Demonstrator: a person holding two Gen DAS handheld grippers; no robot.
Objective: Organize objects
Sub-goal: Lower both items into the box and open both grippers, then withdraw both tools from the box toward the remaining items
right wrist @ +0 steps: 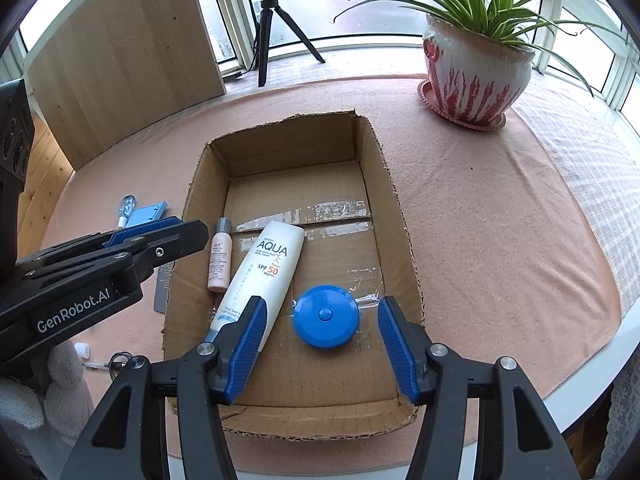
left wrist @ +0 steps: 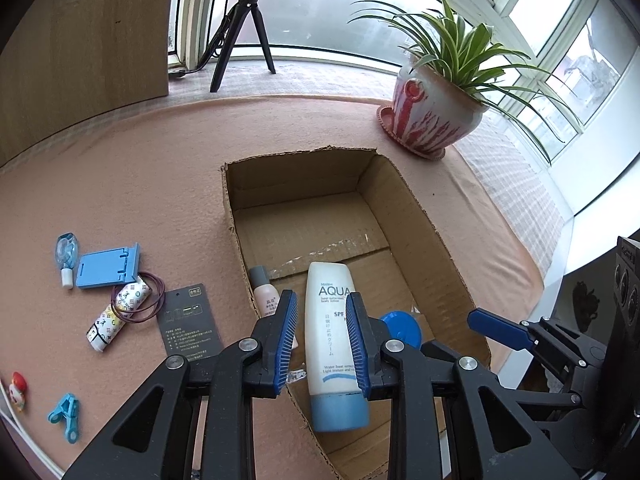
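**Sunscreen tube and tape measure lie in the box**

Inside the cardboard box [right wrist: 396, 200] at frame centre lie the AQUA tube [right wrist: 264, 276], a pink bottle [right wrist: 220, 260] and a blue tape measure [right wrist: 326, 316]. Left gripper [left wrist: 322, 344] fingers straddle the tube, released. Right gripper [right wrist: 322, 344] fingers stand released around the tape measure.

Left wrist cam: looks steeply down along its fingers, close above the cardboard box [left wrist: 400, 216] near-left rim, plant pot [left wrist: 436, 116] at 1 o'clock. Right wrist cam: same tilt, close over near-right end. Shared – box interior, AQUA tube [right wrist: 264, 276], tripod [right wrist: 272, 36], window.
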